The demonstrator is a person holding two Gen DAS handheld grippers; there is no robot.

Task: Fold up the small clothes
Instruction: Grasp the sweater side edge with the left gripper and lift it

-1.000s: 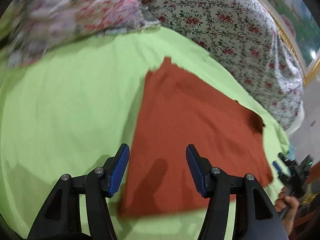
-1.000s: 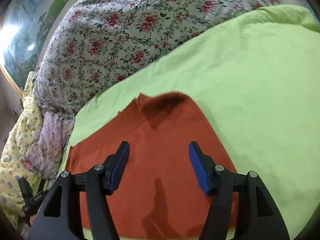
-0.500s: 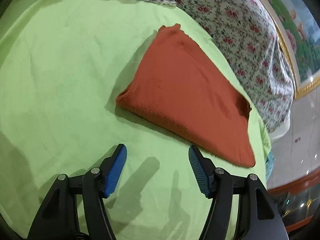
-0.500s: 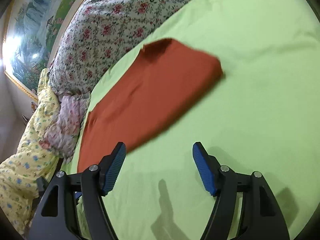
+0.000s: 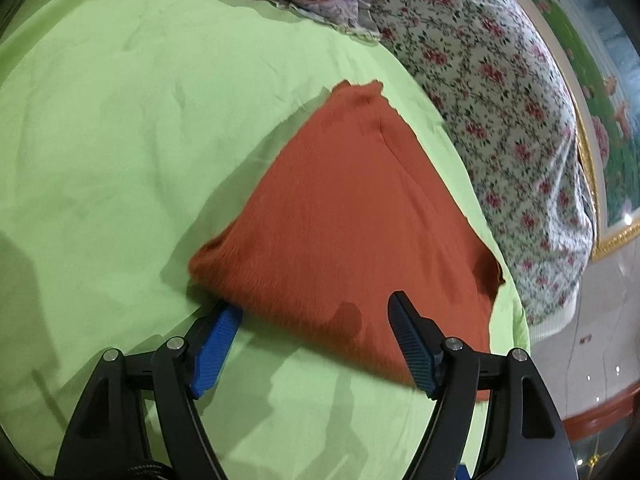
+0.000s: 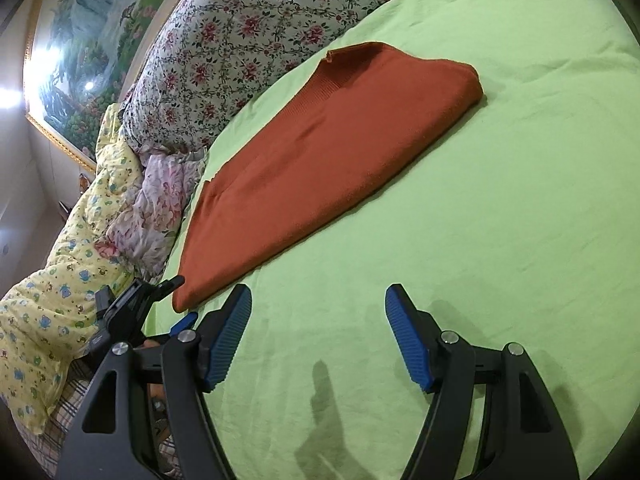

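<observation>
A folded rust-orange knit garment [image 5: 352,216] lies flat on the lime-green sheet [image 5: 120,128]. My left gripper [image 5: 316,344] is open, its blue-padded fingers straddling the garment's near folded edge; the left pad sits at or under the edge, the right one above the cloth. In the right wrist view the garment [image 6: 320,152] lies ahead and to the left. My right gripper [image 6: 318,336] is open and empty over bare sheet, short of the garment. The left gripper [image 6: 176,300] shows there at the garment's near left corner.
A floral quilt [image 5: 500,100] is heaped along the far side of the bed. A pink floral cloth [image 6: 156,204] and a yellow printed blanket [image 6: 60,280] lie at the left. The bed edge and tiled floor [image 5: 592,344] are at the right.
Both grippers pulled back from over the garment. The left one has since moved forward again to the near folded edge. The right one stays back over the sheet.
</observation>
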